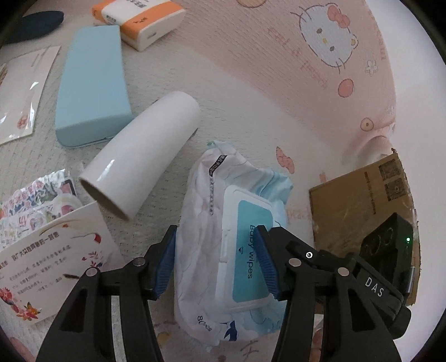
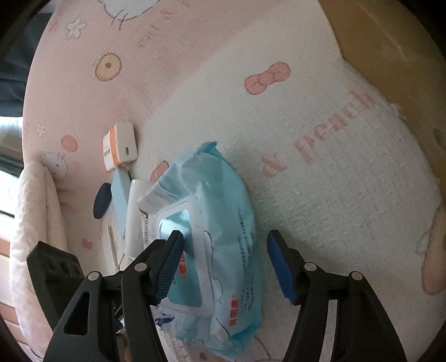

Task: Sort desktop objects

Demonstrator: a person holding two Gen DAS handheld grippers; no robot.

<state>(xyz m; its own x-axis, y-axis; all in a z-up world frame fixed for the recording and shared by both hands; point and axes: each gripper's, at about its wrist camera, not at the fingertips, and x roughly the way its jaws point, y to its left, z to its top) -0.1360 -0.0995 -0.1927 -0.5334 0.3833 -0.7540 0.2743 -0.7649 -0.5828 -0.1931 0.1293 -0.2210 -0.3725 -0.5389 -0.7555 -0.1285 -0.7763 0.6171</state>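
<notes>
Here, both grippers straddle one pack of baby wipes [image 1: 223, 250] lying on a pink cartoon-print blanket [image 1: 278, 69].

Beside the pack's right edge lies a brown cardboard box [image 1: 359, 206]; on the pack's other side rest a light blue case [image 1: 92, 89], then a white tube [image 1: 145, 156] on its side, close by but apart, a printed card [image 1: 50, 259] and an orange-and-white box [image 1: 139, 19]. The left gripper [image 1: 217, 261] has its jaws spread either side of the pack, and the right gripper [image 2: 225, 264] stands likewise spread, its left pad over the lid.
</notes>
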